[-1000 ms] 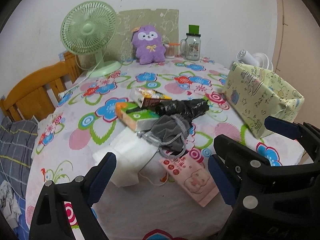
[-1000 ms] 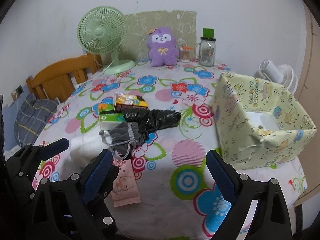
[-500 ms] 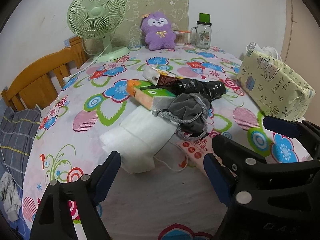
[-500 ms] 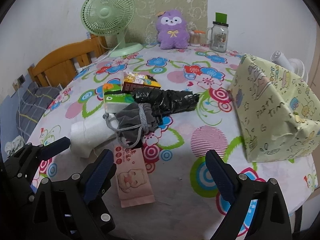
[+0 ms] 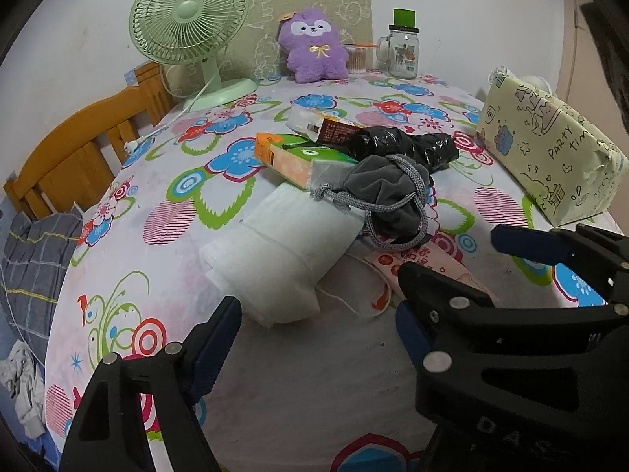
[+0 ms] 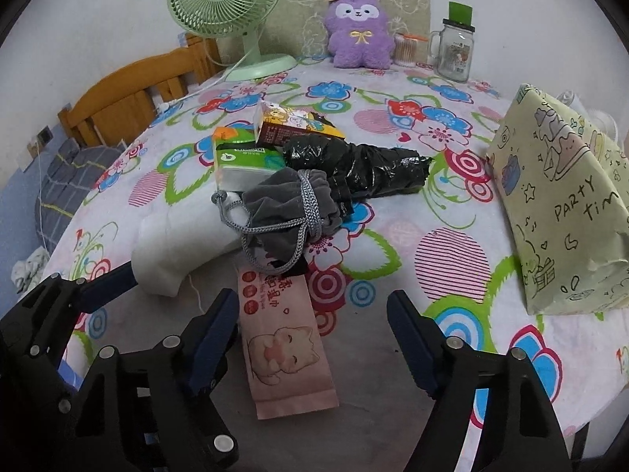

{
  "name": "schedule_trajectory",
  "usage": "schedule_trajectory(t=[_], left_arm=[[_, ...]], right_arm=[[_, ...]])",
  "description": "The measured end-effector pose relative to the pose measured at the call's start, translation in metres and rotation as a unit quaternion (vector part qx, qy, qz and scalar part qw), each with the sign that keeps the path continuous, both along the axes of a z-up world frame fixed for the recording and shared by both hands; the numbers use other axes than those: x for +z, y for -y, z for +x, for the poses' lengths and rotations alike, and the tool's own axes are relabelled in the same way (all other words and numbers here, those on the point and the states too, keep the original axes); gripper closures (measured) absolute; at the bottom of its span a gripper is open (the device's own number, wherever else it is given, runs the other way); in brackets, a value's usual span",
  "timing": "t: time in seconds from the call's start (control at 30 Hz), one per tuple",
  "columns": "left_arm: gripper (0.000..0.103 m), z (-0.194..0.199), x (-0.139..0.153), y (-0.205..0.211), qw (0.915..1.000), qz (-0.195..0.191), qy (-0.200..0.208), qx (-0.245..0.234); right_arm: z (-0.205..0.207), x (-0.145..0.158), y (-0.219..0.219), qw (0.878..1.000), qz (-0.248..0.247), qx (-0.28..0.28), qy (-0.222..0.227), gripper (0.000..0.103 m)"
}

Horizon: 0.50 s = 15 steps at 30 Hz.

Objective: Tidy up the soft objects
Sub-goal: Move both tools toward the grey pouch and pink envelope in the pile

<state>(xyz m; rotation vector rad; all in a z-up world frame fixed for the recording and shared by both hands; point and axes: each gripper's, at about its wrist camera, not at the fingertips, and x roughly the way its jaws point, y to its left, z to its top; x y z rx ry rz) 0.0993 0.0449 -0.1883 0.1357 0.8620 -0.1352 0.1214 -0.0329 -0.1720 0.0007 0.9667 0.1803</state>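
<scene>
- Plainly, "PARTY" and "TIM" are hand-lettered on the side of the pale green patterned box (image 6: pixel 566 204) standing at the right edge of the table (image 6: pixel 452 354); "DAS" is moulded on the body of the left gripper (image 5: pixel 318 324).
- Chinese characters and a cartoon cat are printed on the pink wet-wipe pack (image 6: pixel 287 338); they cannot be read.
- The left gripper is seen with jaws fairly wide and closing, above the near edge of the table; nothing is held, and the white folded cloth (image 5: pixel 283 251) lies just beyond its fingertips.
- The right gripper (image 6: pixel 312 324) is likewise closing; the wipe pack lies between its jaws, untouched by the pads.
- The soft things are heaped mid-table: a grey drawstring pouch (image 6: pixel 287 212) on the white cloth, a black plastic-wrapped bundle (image 6: pixel 354 165), a green tissue pack (image 6: pixel 240 161) and a brown carton (image 6: pixel 295 126).
- A purple plush toy (image 6: pixel 359 31) is propped at the far edge.
</scene>
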Motion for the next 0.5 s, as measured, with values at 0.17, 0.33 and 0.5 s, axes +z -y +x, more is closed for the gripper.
schedule_trajectory(t=[0.17, 0.33, 0.5], left_arm=[[0.019, 0.0011, 0.0001, -0.0011, 1.0000, -0.002, -0.002, -0.002], [0.019, 0.0013, 0.0004, -0.0024, 1.0000, -0.003, -0.005, -0.003], [0.013, -0.0010, 0.0017, -0.0046, 0.9999, 0.002, -0.015, -0.005]], right_arm=[[0.0029, -0.0009, -0.0034, 1.000, -0.001, 0.006, -0.005, 0.033], [0.0039, -0.0015, -0.0073, 1.000, 0.000, 0.015, -0.010, 0.037], [0.0046, -0.0043, -0.0092, 1.000, 0.001, 0.022, -0.023, 0.038]])
